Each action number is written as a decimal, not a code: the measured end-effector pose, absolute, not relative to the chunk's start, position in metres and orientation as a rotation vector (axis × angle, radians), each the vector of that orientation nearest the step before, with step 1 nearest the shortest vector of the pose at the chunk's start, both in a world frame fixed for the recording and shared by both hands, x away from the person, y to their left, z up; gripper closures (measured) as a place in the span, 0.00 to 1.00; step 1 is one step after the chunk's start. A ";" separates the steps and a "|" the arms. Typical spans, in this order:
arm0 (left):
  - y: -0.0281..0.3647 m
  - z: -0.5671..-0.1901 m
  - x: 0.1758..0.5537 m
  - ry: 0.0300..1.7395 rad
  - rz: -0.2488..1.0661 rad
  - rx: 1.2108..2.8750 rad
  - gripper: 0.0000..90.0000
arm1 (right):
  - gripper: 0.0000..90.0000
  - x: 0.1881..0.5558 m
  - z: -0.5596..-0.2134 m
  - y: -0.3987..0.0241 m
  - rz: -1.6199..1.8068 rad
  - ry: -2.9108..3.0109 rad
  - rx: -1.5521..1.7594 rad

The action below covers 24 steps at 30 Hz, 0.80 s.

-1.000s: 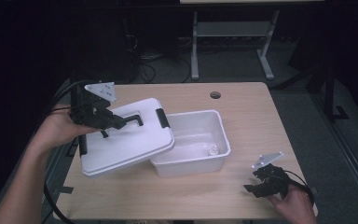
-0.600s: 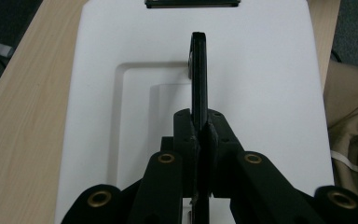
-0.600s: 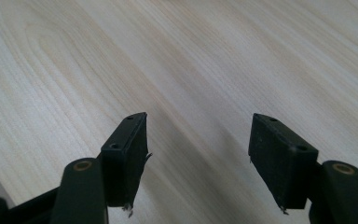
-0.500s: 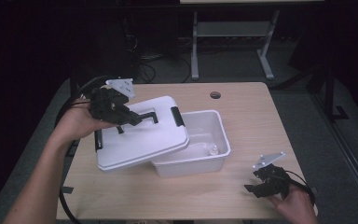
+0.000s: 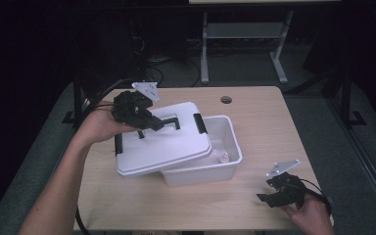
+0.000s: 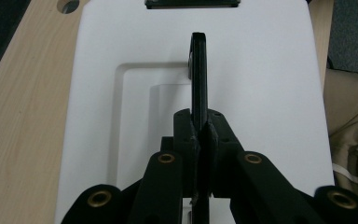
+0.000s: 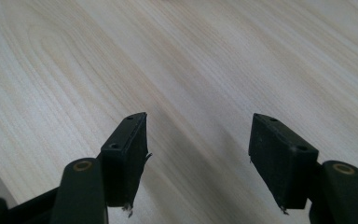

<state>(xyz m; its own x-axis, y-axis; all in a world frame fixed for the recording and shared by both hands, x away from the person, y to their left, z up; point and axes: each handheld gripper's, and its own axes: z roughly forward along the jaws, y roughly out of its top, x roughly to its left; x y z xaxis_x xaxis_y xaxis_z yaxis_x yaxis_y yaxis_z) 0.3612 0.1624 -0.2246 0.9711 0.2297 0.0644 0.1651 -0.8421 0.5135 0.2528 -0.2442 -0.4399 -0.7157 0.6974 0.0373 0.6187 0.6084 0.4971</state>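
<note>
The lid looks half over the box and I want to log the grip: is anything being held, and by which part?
The left gripper is shut on the white lid by its black handle. The right gripper is open over the table, holding nothing.

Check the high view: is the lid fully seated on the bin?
No: the white lid sits tilted and offset, covering the left part of the bin while its right side stays open.

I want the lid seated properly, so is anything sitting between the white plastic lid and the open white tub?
Nothing visible blocks it. The white plastic lid, held by its black handle in the left gripper, already overlaps the white tub; a small object lies low inside.
</note>
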 end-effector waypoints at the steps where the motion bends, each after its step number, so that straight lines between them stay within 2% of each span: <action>1: 0.162 -0.225 0.361 0.279 0.167 2.592 0.94 | 0.41 0.253 -0.440 -0.244 0.733 2.671 1.102; 24: 0.125 -0.237 0.376 0.218 0.123 2.599 0.94 | 0.40 0.252 -0.439 -0.246 0.746 2.671 1.096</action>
<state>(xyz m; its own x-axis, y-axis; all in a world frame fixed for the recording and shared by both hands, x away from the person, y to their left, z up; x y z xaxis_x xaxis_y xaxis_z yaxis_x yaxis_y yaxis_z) 0.3763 0.1253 -0.2374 0.9828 0.1790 0.0454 0.1312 -0.8497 0.5106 0.2519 -0.2460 -0.4392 -0.7186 0.6943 0.0401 0.6145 0.6070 0.5039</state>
